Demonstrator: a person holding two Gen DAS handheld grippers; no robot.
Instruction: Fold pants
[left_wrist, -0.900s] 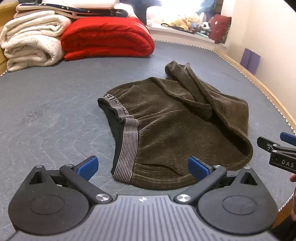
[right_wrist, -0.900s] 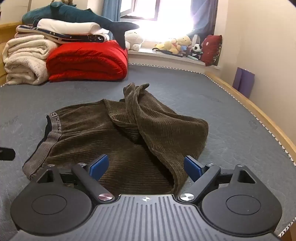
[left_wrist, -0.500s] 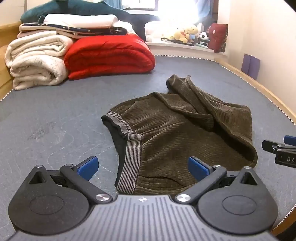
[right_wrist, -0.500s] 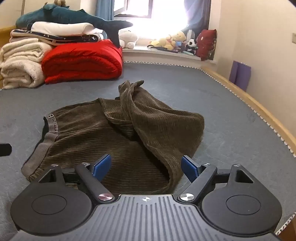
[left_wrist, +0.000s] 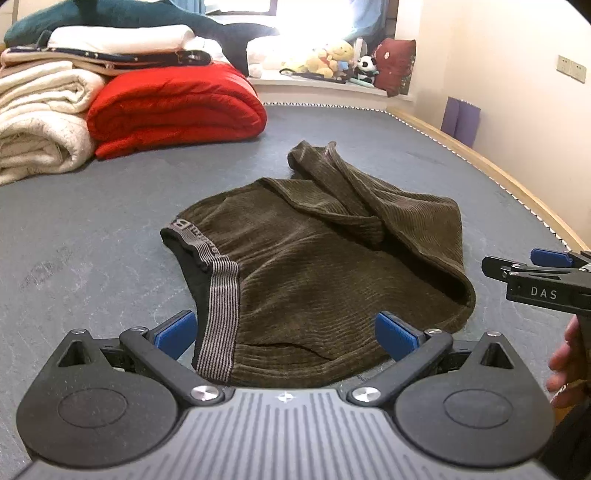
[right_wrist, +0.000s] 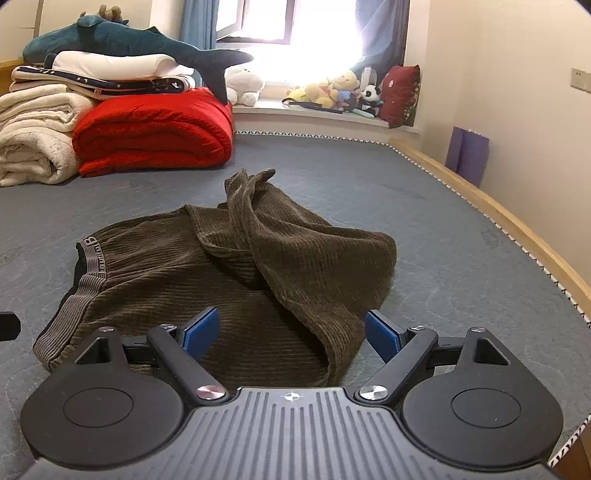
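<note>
A: Both tools hover at the near edge of the grey quilted mattress, and the crumpled olive-brown corduroy pants lie in the middle of it, striped elastic waistband to the left, legs bunched in a heap to the far right.

B: The left gripper has its blue pads spread wide, nothing between them. The right gripper is likewise released and empty.

A: The risk looks plain: the legs are twisted over each other, so a pinch at the near hem could catch two layers and drag the whole bundle instead of spreading it.

B: And the corduroy probably clings to that quilted cover; a one-sided pull may skew the waistband.

A: What stays hidden?

B: The leg cuffs, buried in the folds. The nearest hem sits behind each tool's body. In the left view the right tool is cut off at the frame edge, with only part of the person's hand showing.
</note>
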